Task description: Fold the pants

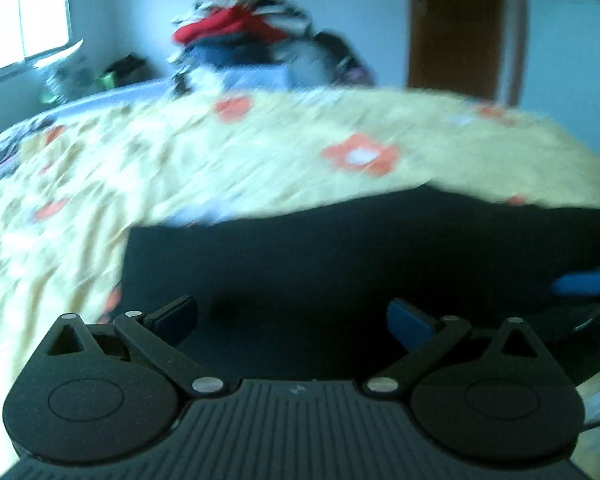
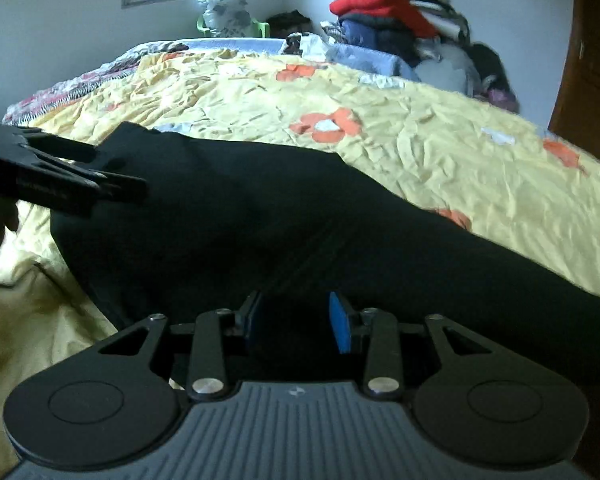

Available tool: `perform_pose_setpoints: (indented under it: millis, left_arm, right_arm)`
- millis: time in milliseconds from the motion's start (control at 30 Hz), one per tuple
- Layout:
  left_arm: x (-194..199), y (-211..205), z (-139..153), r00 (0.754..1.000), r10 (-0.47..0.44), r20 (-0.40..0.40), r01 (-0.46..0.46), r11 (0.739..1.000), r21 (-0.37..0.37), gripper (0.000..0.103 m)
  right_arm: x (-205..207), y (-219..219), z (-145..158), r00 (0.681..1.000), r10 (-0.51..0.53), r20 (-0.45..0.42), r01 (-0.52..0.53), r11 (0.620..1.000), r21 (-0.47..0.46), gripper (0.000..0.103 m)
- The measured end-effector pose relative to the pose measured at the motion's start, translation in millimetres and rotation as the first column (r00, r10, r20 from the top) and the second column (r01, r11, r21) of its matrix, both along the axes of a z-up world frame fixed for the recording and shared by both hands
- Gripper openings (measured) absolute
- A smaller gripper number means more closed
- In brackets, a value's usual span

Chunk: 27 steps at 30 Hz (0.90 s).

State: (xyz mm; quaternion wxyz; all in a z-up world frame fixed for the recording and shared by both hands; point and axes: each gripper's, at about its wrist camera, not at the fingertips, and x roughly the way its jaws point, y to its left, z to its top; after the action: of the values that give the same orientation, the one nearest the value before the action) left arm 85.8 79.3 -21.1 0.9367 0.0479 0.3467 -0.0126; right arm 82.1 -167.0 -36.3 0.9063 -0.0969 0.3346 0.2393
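The black pants (image 2: 284,220) lie flat across the yellow flowered bedspread (image 2: 440,148), spread for folding. Over their left end, the left gripper (image 1: 292,320) hovers wide open, empty. Nearer their middle, the right gripper (image 2: 296,322) stands part-open, gripping nothing.

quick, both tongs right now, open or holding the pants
left tongs: open wide, nothing between them, above the black pants.
right tongs: partly open, gripping nothing, over the pants.
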Motion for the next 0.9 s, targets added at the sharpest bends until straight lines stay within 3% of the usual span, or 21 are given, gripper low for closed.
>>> perform_pose_setpoints:
  millis: [67, 167, 267, 367, 467, 633, 800, 900]
  left_arm:
    - [-0.3, 15.3, -2.6, 0.999, 0.002, -0.036, -0.002, 1.000, -0.014, 0.102]
    - [-7.8, 19.0, 0.1, 1.000, -0.027, -0.009, 0.026, 0.999, -0.029, 0.102]
    - [-16.5, 18.4, 3.0, 0.999, -0.046, 0.018, 0.046, 0.999, -0.001, 0.102]
    - [-27.3, 39.4, 10.0, 0.997, -0.007, 0.073, 0.008, 1.000, -0.016, 0.102]
    - [-33.7, 68.5, 20.4, 0.994, 0.064, 0.093, -0.059, 0.997, -0.051, 0.102]
    - [-41.0, 120.5, 31.4, 0.976, 0.208, 0.067, -0.196, 0.969, -0.152, 0.102]
    - [-48.9, 163.8, 31.7, 0.962, 0.273, -0.020, -0.265, 0.910, -0.318, 0.102]
    - [-50.9, 172.3, 31.3, 0.959, 0.279, -0.050, -0.278, 0.894, -0.352, 0.102]
  right_arm:
    - [0.7, -1.2, 4.3, 1.000, -0.018, -0.023, 0.018, 1.000, 0.012, 0.036]
    - [-5.6, 1.3, 12.7, 0.999, -0.032, -0.008, 0.032, 0.999, 0.035, 0.036]
    - [-7.4, 14.4, 2.3, 0.999, 0.010, -0.048, -0.012, 0.999, -0.041, 0.042]
    - [-13.1, 21.7, 9.8, 1.000, -0.020, -0.015, 0.019, 0.999, -0.048, 0.042]
    - [-22.6, 43.6, 27.1, 0.997, 0.011, 0.073, -0.009, 0.999, -0.037, 0.042]
    - [-39.3, 112.6, 32.4, 0.967, 0.193, 0.165, -0.180, 0.979, -0.091, 0.042]
    - [-58.3, 183.8, 13.9, 0.903, 0.389, 0.183, -0.349, 0.912, -0.214, 0.042]
    - [-65.8, 211.2, 3.5, 0.871, 0.456, 0.180, -0.400, 0.874, -0.276, 0.043]
